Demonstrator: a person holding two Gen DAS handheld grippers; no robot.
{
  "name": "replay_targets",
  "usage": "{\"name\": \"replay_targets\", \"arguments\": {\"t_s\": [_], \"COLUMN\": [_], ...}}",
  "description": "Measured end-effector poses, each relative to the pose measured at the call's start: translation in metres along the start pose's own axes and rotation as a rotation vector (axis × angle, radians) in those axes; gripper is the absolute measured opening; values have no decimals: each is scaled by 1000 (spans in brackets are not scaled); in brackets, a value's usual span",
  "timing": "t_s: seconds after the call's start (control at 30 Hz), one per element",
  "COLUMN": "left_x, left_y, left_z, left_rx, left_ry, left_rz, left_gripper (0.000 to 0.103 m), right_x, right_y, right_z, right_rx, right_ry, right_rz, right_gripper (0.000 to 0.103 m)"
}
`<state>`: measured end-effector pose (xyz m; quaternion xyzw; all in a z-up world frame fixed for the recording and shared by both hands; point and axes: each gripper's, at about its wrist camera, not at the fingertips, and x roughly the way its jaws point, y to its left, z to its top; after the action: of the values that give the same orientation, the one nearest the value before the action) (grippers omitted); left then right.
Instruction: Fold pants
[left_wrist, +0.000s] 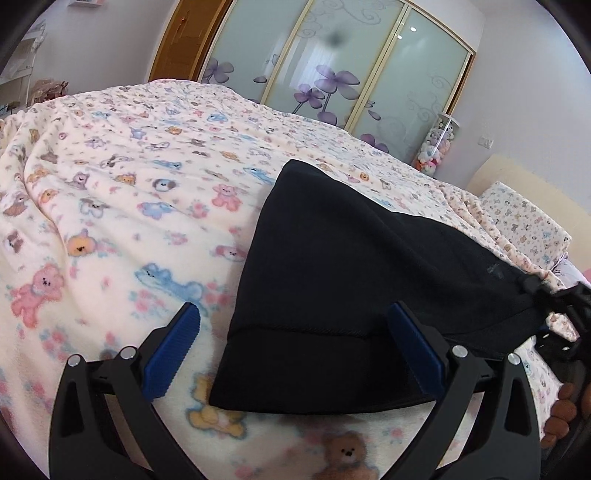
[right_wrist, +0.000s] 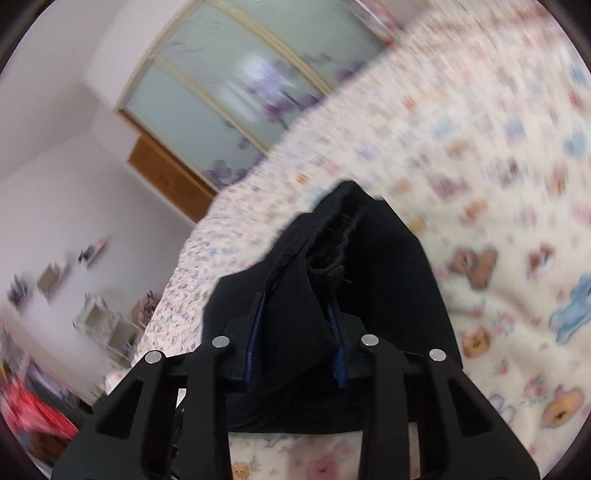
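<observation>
The black pants (left_wrist: 332, 280) lie partly folded on the bed, one end lifted toward the right. My left gripper (left_wrist: 295, 332) is open, its blue pads (left_wrist: 173, 350) spread over the near hem of the pants without clamping it. My right gripper (right_wrist: 295, 332) is shut on a bunched fold of the pants (right_wrist: 332, 266) and holds it up above the bed. It also shows at the right edge of the left wrist view (left_wrist: 565, 306), pinching the raised end of the cloth.
The bed is covered by a cream blanket (left_wrist: 129, 192) printed with teddy bears. A pillow (left_wrist: 524, 225) lies at the far right. Sliding wardrobe doors (left_wrist: 332, 66) with purple flowers stand behind the bed. A tube of plush toys (left_wrist: 439, 144) stands by the wall.
</observation>
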<state>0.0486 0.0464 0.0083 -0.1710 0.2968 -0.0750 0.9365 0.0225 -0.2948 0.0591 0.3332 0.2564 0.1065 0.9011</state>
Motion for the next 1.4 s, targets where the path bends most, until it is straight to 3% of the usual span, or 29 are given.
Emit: {"name": "replay_targets", "arguments": {"t_s": [0.13,0.2,0.27,0.33,0.4,0.47,0.5,0.53,0.57,0.63,0.7,0.77,0.87,0.97,1.07,1.23,1.4], "left_x": [-1,1,2,2,3,1,-1,-4,-7,-15,-19,-14,5,35,54,57,62], "left_y": [2,2,1,0,0,-1,0,-2,-4,-11,-18,-26,-41,-47,-41,-49,-45], "left_z": [0,0,0,0,1,6,9,13,15,29,47,61,76,70,52,26,27], "left_rx": [-10,-6,-2,1,1,-1,2,10,19,48,59,59,70,56,55,224,226], "left_ry": [-1,6,12,13,20,39,44,50,54,46,28,34,85,195,246,213,216], "left_rz": [-11,-6,-2,-1,-2,-25,-36,-44,-48,-67,-116,-157,-207,-227,-184,-106,-97], "left_gripper": [101,101,101,101,101,101,101,101,101,101,101,101,101,101,101,101,101], "right_x": [-16,-3,11,11,13,9,2,-8,-22,-48,-51,-30,10,51,86,114,112], "right_y": [-1,-29,-61,-58,-50,-47,-45,-44,-43,-40,-33,-25,-9,-2,-11,-34,-30], "right_z": [-23,-34,-39,-35,-28,-23,-22,-19,-15,-4,13,32,50,57,54,52,52], "right_rx": [-82,-7,125,105,62,51,51,49,43,26,38,81,105,112,101,188,163], "right_ry": [-70,-7,45,50,85,113,102,72,16,-110,-130,-34,82,188,268,294,302], "right_rz": [-47,-133,-116,-118,-123,-119,-123,-142,-174,-169,-68,88,183,169,13,-10,19], "right_gripper": [32,32,32,35,46,64,71,87,90,90,90,91,94,94,94,93,94]}}
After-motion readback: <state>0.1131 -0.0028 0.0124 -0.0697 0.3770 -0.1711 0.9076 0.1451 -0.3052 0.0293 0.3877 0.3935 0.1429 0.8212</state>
